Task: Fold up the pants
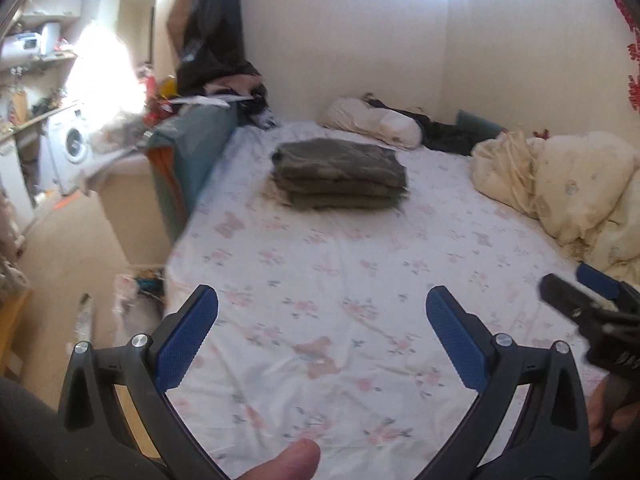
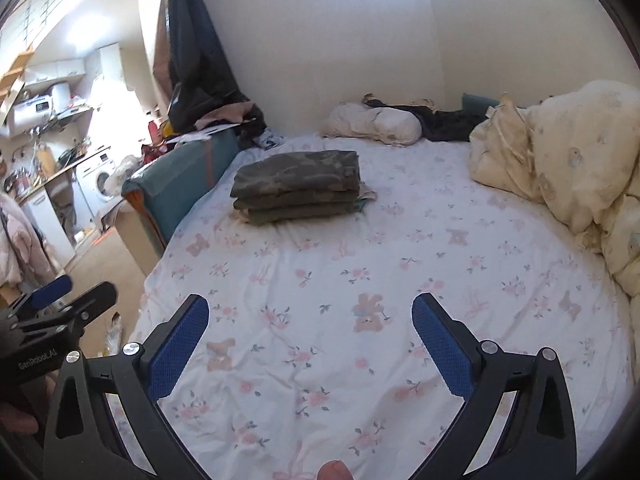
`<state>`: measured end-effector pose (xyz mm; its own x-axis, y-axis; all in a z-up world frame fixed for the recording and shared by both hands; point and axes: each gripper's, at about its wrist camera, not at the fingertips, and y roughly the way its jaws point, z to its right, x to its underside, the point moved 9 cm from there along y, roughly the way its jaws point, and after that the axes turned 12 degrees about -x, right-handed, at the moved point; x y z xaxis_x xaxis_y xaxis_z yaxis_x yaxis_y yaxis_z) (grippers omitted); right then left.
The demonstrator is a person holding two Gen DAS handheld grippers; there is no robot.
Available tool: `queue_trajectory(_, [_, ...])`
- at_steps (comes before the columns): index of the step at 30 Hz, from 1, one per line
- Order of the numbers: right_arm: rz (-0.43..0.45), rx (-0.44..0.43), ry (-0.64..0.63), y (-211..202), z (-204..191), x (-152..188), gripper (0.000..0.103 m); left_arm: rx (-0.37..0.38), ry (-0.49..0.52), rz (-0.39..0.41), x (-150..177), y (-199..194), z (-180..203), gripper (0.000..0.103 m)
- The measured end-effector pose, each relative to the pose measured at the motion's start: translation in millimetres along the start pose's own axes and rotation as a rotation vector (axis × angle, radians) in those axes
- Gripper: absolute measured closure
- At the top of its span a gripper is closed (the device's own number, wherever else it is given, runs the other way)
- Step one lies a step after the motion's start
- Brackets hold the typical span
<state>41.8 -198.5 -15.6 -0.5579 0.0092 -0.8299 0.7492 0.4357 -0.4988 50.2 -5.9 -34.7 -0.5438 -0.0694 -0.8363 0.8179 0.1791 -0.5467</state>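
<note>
Folded pants (image 2: 298,186) lie flat on bed sheet (image 2: 360,248), long axis left-right; left gripper (image 1: 322,306) and right gripper (image 2: 310,314) both spread, empty.

The right tool (image 2: 310,308) is hovering over the flowered bed (image 2: 320,280), its blue pads spread wide with nothing between them. Folded camouflage pants (image 2: 298,186) are lying in a neat stack well ahead, near the far left side. The left tool (image 2: 72,292) is showing at the left edge.
</note>
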Motion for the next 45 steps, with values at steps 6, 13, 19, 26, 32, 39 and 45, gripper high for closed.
queue_trajectory(6, [0.001, 0.001, 0.011, 14, 8, -3, 0.000, -0.010, 0.021, 0.006, 1, 6, 9, 0.001])
queue_trajectory(13, [-0.014, 0.003, -0.004, 18, 9, 1, 0.000, 0.006, 0.008, 0.008, -2, 4, 8, 0.001])
queue_trajectory(19, [-0.006, 0.004, -0.018, 16, 6, -1, 0.000, 0.012, 0.000, -0.016, 0, 6, 6, 0.001])
queue_trajectory(26, [0.000, 0.017, -0.020, 12, 7, -2, 0.000, 0.020, -0.010, -0.021, 1, 5, 4, 0.001])
queue_trajectory(32, [0.000, 0.018, -0.020, 11, 8, -2, 0.000, 0.014, -0.011, -0.015, 1, 3, 4, 0.001])
queue_trajectory(39, [0.002, 0.019, -0.019, 11, 7, -1, 0.000, 0.006, -0.013, -0.016, 0, 1, 4, 0.001])
queue_trajectory(45, [-0.004, 0.017, -0.010, 11, 8, -2, 0.000, 0.005, -0.011, -0.015, 0, 2, 5, 0.001])
